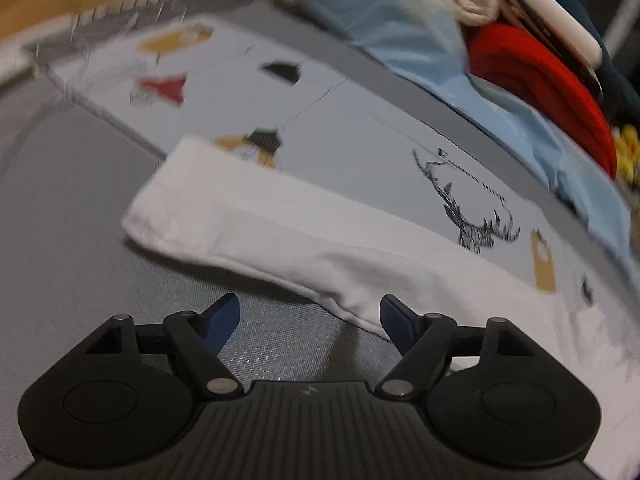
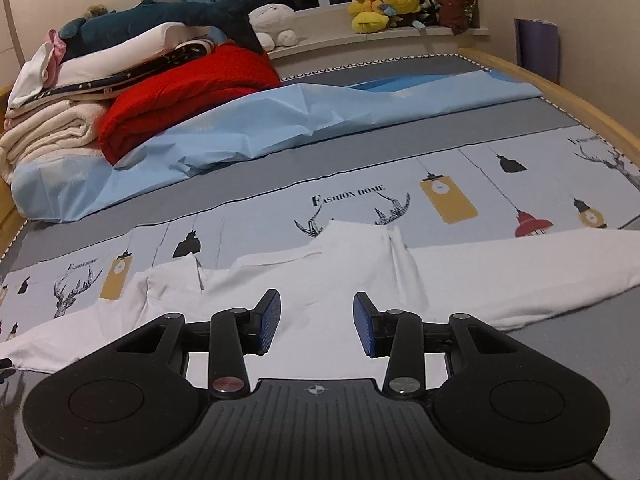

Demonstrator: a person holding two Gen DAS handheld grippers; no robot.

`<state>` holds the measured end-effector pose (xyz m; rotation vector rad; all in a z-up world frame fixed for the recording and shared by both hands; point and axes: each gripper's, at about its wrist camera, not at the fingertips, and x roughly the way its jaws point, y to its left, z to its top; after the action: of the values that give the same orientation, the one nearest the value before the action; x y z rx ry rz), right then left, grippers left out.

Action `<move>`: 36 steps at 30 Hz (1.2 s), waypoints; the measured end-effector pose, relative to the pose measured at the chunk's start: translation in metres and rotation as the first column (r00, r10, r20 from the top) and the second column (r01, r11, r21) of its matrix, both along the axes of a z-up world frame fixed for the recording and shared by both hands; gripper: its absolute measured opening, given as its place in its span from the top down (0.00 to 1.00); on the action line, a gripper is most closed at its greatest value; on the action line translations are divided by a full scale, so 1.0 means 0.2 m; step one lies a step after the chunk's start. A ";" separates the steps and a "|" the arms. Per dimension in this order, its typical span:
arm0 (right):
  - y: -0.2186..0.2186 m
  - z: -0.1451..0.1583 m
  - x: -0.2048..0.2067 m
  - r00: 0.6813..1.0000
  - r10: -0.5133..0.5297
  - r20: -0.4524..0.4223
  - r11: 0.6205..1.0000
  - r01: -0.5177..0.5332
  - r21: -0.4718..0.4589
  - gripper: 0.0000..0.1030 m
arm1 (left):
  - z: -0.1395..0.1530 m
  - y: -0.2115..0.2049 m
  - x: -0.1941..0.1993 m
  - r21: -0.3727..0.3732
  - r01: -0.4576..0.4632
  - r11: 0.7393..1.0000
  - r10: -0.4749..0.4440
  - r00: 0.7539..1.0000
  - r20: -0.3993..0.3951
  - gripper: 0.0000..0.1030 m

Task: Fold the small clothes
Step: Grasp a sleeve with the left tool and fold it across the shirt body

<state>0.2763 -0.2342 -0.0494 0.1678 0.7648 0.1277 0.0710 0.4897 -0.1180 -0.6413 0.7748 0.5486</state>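
Left gripper (image 1: 310, 322): jaws spread wide, nothing between the blue pads, poised just short of the sleeve end of the white garment (image 1: 304, 240). Right gripper (image 2: 316, 330): likewise released, blue ribbed pads (image 2: 270, 320) apart and empty, hovering over the garment's middle (image 2: 340, 280). Garment spread flat across the printed bedsheet (image 2: 240, 208), one long sleeve (image 2: 520, 268) reaching out toward the right side of the right wrist view, collar area rumpled and raised near the centre. Probably thin cotton knit: light, limp, no stiffness of its own, likely to sag and drag once lifted, not fragile, not slippery against the woven cover. Best taken by pinching a hemmed edge or the sleeve cuff, where doubled fabric gives the pads something to bite. Grey mattress surface (image 1: 80, 208) with a fine mesh weave. Beyond, a crinkled pale blue sheet (image 2: 280, 120), a thick red folded blanket (image 2: 180, 96), cream towels (image 2: 48, 132) stacked in soft rolls, yellow plush toys (image 2: 380, 4) on the window ledge.
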 end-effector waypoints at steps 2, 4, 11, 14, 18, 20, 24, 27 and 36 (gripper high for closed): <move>0.03 -0.01 0.02 1.000 0.010 -0.009 1.000 -0.010 -0.008 0.59 | -0.02 0.05 -0.01 -0.024 -0.046 0.999 0.046 0.999 0.023 0.21; 0.05 -0.03 0.04 1.000 0.017 -0.020 1.000 -0.017 -0.014 0.59 | -0.02 0.11 -0.02 -0.042 -0.104 0.994 0.106 0.992 0.061 0.21; 0.09 -0.07 0.07 0.998 0.024 -0.062 0.999 -0.026 -0.032 0.59 | 0.01 0.19 0.00 -0.069 -0.232 0.970 0.236 0.970 0.062 0.90; 0.11 -0.08 0.07 0.997 0.026 -0.071 0.998 -0.029 -0.050 0.59 | 0.13 0.11 0.07 0.081 -0.187 0.979 0.184 0.982 0.039 0.92; 0.11 -0.09 0.07 0.995 0.036 -0.091 0.998 -0.040 -0.045 0.64 | 0.36 -0.11 0.20 0.236 -0.066 0.969 0.048 0.995 0.083 0.93; 0.12 -0.09 0.08 0.994 0.050 -0.100 0.998 -0.053 -0.034 0.77 | 0.51 -0.26 0.27 0.284 0.004 0.959 -0.038 0.992 0.117 0.93; 0.11 -0.13 0.12 0.986 0.052 -0.157 0.997 -0.044 0.057 0.91 | 0.79 -0.60 0.41 0.311 0.148 0.939 -0.208 0.963 0.170 0.94; 0.12 -0.16 0.16 0.982 0.047 -0.185 0.995 -0.030 0.092 0.91 | 0.97 -0.93 0.51 0.338 0.249 0.907 -0.322 0.930 0.177 0.94; 0.13 -0.22 0.25 0.967 0.047 -0.251 0.976 0.009 0.217 0.90 | 0.67 -1.81 0.80 0.226 0.533 0.816 -0.568 0.811 0.137 0.94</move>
<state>0.3258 -0.2088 -0.0938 0.3903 1.0099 0.2111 0.2307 0.1276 0.0169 -0.2709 0.6720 0.0082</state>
